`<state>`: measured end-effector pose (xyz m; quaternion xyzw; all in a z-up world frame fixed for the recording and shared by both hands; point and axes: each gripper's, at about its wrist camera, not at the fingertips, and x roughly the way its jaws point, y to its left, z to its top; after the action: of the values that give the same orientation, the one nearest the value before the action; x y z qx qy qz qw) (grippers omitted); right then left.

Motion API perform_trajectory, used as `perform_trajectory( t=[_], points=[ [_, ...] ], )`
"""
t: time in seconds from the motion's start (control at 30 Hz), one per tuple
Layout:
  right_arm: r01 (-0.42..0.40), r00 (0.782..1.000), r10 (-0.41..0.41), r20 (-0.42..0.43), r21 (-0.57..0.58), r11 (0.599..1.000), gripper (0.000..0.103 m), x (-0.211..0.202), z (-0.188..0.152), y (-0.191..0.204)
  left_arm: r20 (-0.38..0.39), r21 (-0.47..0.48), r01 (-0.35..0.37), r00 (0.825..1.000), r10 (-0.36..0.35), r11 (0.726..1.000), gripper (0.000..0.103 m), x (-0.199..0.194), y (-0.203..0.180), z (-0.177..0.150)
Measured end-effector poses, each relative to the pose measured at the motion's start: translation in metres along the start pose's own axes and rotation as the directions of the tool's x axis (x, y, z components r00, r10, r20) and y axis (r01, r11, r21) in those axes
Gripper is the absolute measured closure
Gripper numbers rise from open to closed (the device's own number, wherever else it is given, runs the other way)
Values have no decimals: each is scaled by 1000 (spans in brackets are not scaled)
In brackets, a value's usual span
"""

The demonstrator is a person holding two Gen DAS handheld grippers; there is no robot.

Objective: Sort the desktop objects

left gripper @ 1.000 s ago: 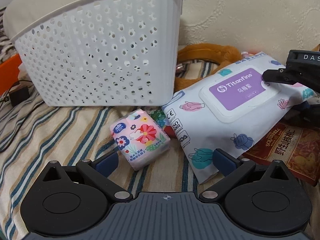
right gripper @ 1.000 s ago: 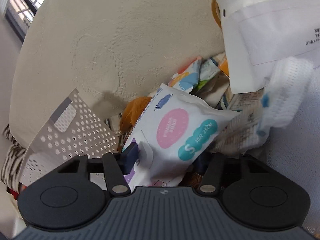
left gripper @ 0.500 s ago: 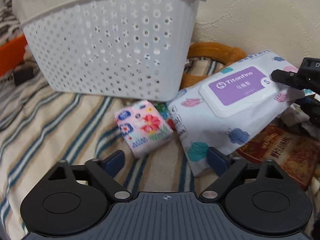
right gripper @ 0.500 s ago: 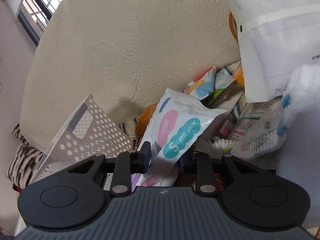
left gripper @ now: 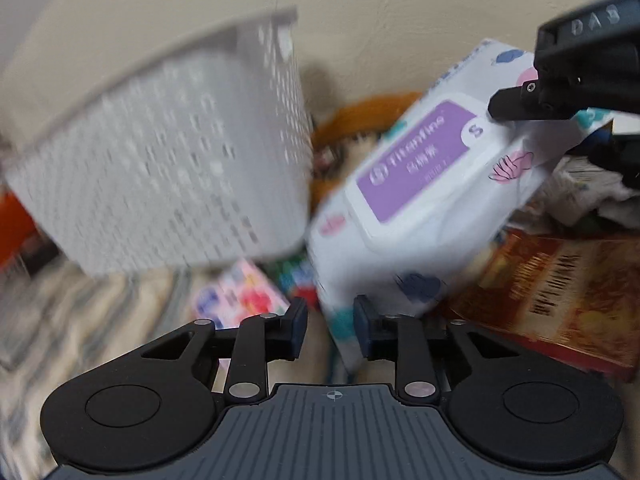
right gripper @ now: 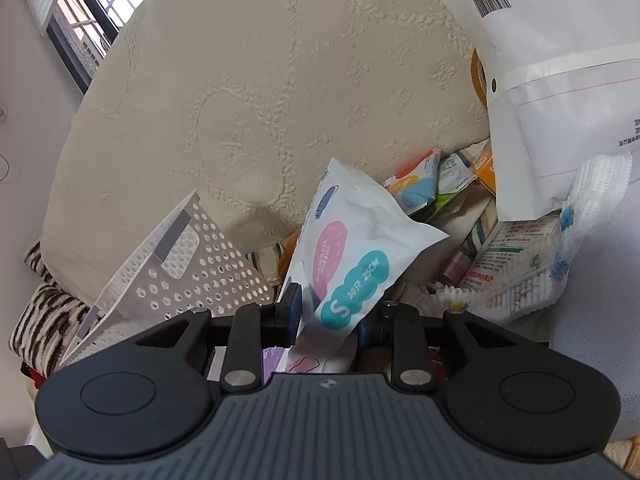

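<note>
A white wet-wipes pack (left gripper: 420, 200) with a purple Titanfine lid hangs tilted above the striped cloth. My right gripper (right gripper: 328, 316) is shut on its upper end (right gripper: 352, 256) and shows in the left wrist view (left gripper: 560, 92) at the upper right. My left gripper (left gripper: 330, 328) has its fingers closed in around the pack's lower corner; a narrow gap remains. A white perforated basket (left gripper: 172, 176) stands to the left and also shows in the right wrist view (right gripper: 180, 276). A small floral tissue pack (left gripper: 240, 300) lies on the cloth below the basket.
A red-brown snack bag (left gripper: 560, 304) lies at the right. Cotton swabs (right gripper: 520, 280), snack packets (right gripper: 420, 184) and a white mailer bag (right gripper: 560, 80) are piled by the cream cushion (right gripper: 260, 100). An orange plush (left gripper: 360, 120) sits behind the wipes.
The right gripper has lifted the wipes pack off the cloth and tilted it up. My left fingers have closed in from wide open onto the pack's lower corner. The left view is motion-blurred.
</note>
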<state>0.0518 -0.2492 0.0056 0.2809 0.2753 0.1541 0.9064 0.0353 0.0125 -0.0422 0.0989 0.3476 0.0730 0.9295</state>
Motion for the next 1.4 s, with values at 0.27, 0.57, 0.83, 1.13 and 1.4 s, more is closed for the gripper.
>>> perform_trajectory(
  t=[0.27,0.57,0.83,1.13,1.4],
  points=[
    [12,1000,-12,-7,27,1000,73,22,6,0,193,87,-85,979,67,993,20,-7,-2,-13],
    [12,1000,-12,3,9,1000,74,17,8,4,202,90,-4,979,-14,996,23,-13,7,-11],
    [12,1000,-12,-1,16,1000,74,16,5,4,318,157,23,945,-73,987,7,-52,1,-35],
    [8,1000,-8,-9,28,1000,74,18,4,-1,305,215,169,924,-230,962,6,-47,-10,-16],
    [8,1000,-8,-11,10,1000,74,16,5,0,229,295,98,958,-170,950,6,-7,-37,-11]
  ],
)
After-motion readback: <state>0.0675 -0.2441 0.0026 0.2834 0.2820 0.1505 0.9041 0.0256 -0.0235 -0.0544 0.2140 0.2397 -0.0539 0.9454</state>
